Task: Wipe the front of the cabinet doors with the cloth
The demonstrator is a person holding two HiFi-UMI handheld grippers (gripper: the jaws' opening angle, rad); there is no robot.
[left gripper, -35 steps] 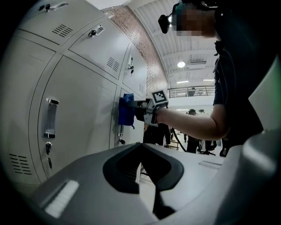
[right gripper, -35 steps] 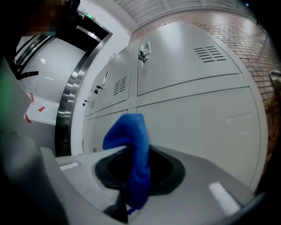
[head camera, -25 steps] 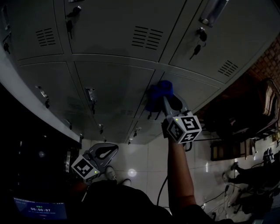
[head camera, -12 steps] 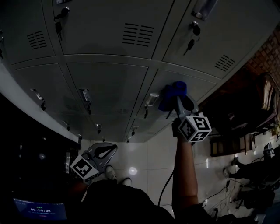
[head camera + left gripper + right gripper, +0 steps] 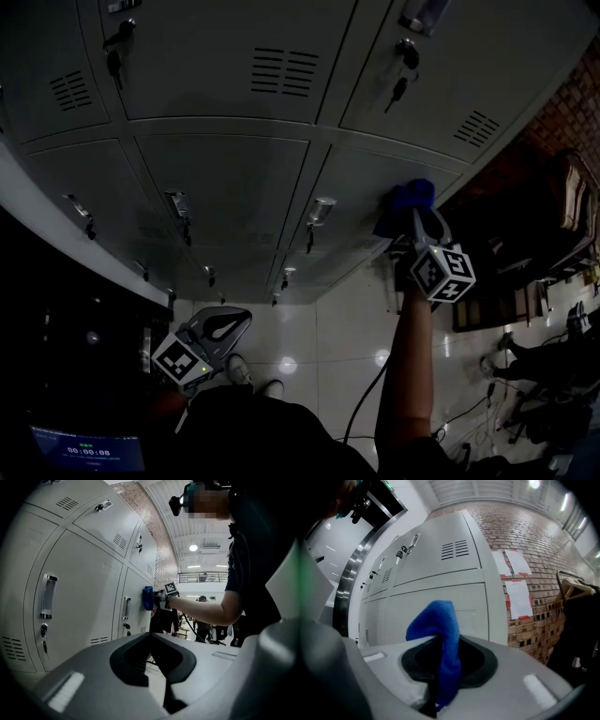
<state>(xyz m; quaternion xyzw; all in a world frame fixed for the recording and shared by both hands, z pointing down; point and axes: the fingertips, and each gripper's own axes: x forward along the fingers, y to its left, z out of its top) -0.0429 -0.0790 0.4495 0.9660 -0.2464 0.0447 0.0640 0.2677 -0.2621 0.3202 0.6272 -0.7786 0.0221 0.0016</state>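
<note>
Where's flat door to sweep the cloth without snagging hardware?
Bare panel lies between the blue cloth in the right gripper and the silver door handle; the grey locker door left of that is bare mid-panel too. Crowded: handle and hanging key, louvre vents above.
</note>
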